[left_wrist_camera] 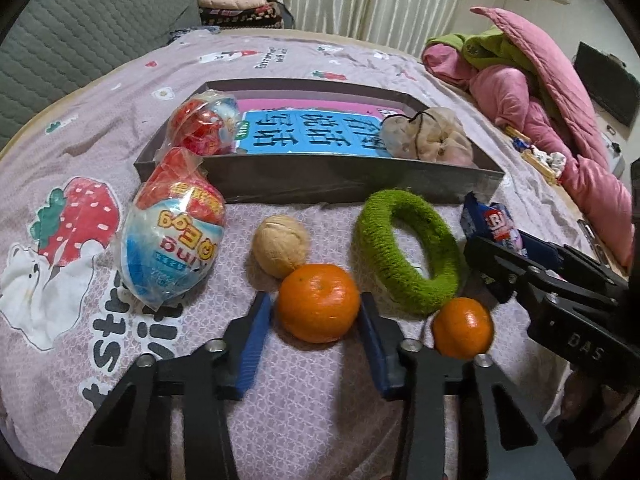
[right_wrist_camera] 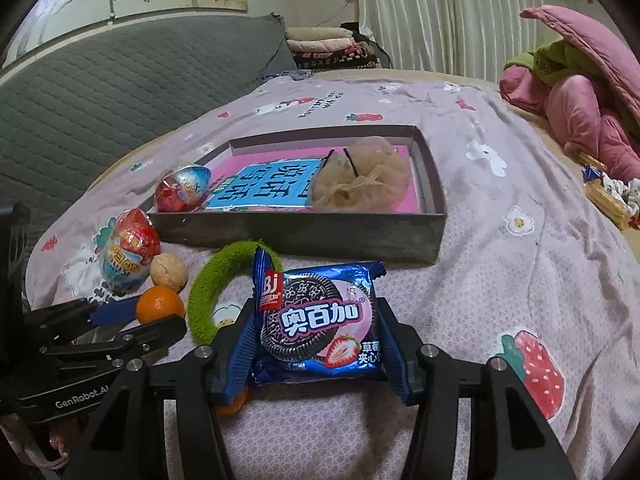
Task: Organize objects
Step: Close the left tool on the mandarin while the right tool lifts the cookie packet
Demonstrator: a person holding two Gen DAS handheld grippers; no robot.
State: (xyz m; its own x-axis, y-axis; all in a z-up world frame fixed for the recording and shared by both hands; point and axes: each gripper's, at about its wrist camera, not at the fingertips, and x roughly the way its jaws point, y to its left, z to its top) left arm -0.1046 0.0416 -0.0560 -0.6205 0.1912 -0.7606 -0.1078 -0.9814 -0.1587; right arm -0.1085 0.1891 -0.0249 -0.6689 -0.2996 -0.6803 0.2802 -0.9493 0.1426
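Note:
My left gripper (left_wrist_camera: 316, 314) is open, its blue pads on either side of an orange mandarin (left_wrist_camera: 319, 302) on the bedsheet, not clearly squeezing it. A second mandarin (left_wrist_camera: 463, 327), a walnut (left_wrist_camera: 281, 245), a green fuzzy ring (left_wrist_camera: 406, 254) and a wrapped toy egg (left_wrist_camera: 174, 233) lie around it. My right gripper (right_wrist_camera: 316, 332) is shut on a blue cookie packet (right_wrist_camera: 320, 320) and holds it above the sheet in front of the grey tray (right_wrist_camera: 304, 232). The tray holds a blue book (right_wrist_camera: 260, 188), a beige pouch (right_wrist_camera: 360, 178) and another toy egg (right_wrist_camera: 182, 188).
The tray's near wall (left_wrist_camera: 320, 178) stands just beyond the loose objects. Pink and green bedding (left_wrist_camera: 532, 92) is piled at the right. A grey quilted headboard (right_wrist_camera: 100, 92) and folded blankets (left_wrist_camera: 232, 0) are at the back. Small clutter (right_wrist_camera: 608, 196) lies at the right bed edge.

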